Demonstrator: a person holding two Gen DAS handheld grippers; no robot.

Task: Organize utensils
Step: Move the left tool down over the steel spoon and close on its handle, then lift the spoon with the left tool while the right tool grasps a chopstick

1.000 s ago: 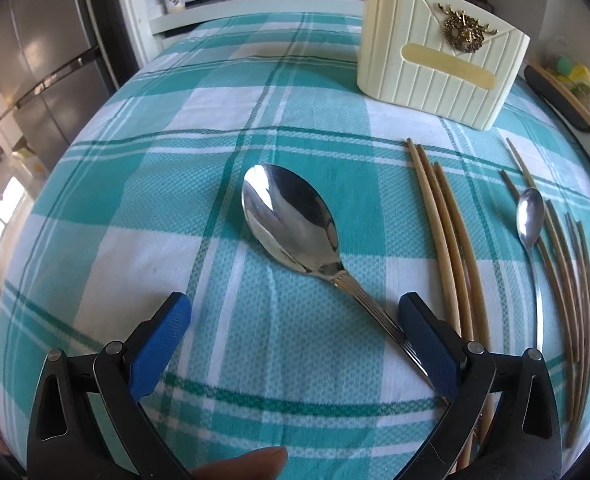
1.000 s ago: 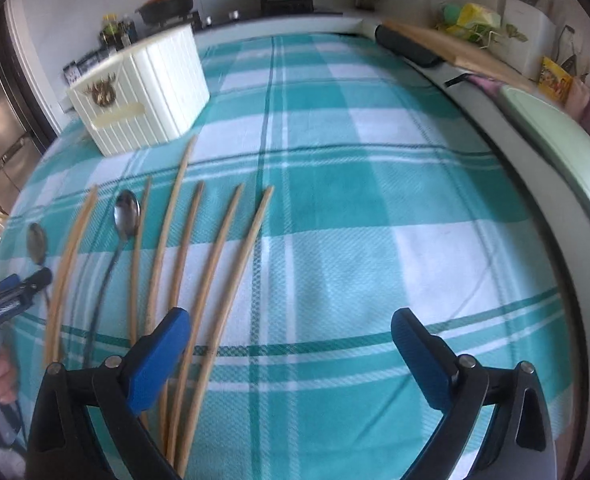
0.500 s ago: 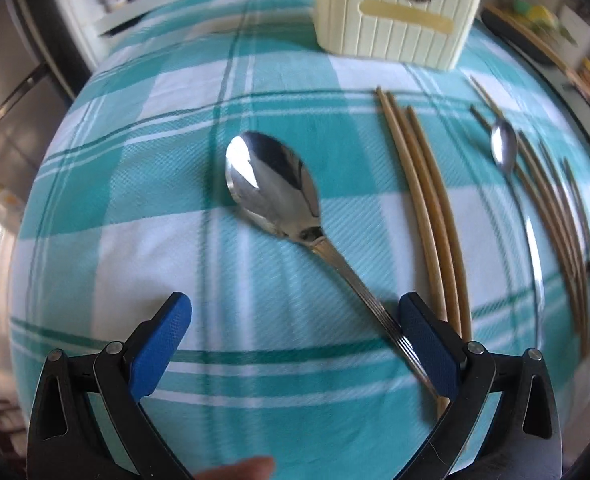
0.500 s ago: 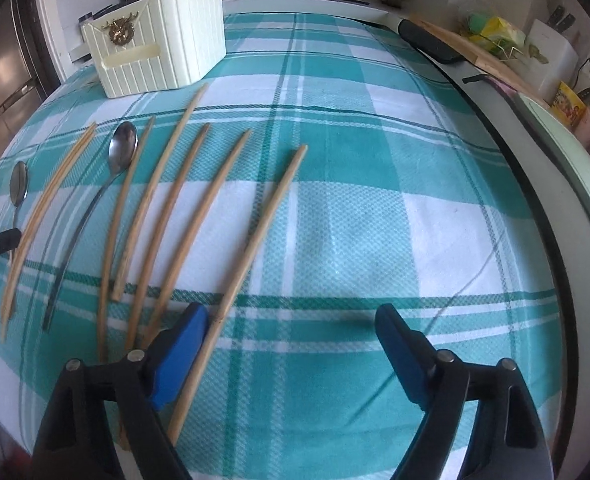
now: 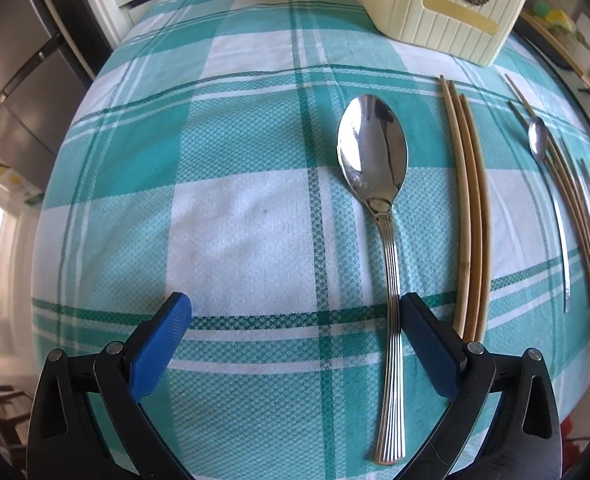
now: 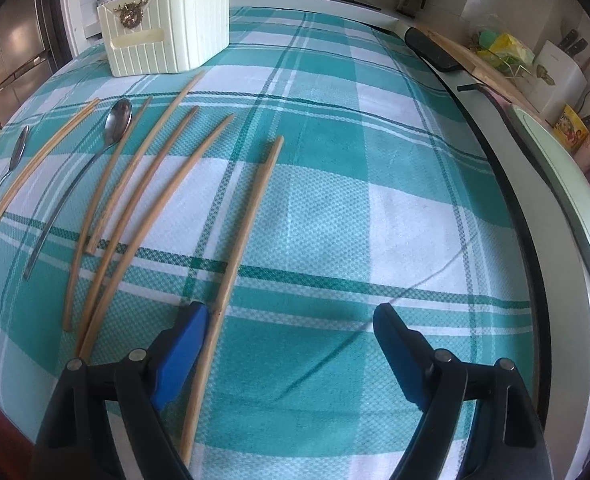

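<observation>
Under my left claw (image 5: pixel 295 320) the spoon (image 5: pixel 379 184) lies on the tabletop (image 5: pixel 235 220), bowl at 12, handle at 6, beside the right pad; I'd centre, then pinch. Both claws spread, empty. Right claw (image 6: pixel 287 328) straddles a chopstick (image 6: pixel 247 216) running 12–6.

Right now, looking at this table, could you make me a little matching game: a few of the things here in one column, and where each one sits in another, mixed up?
Things:
1. large spoon
2. cream utensil holder
3. lone chopstick
4. small spoon

Places:
A. between the right gripper's open jaws, near one pad
B. at the far end of the checked cloth
C. among the spread chopsticks
D. handle between the left gripper's open jaws

Pairs: 1-D, 2-B, 3-A, 4-C
</observation>
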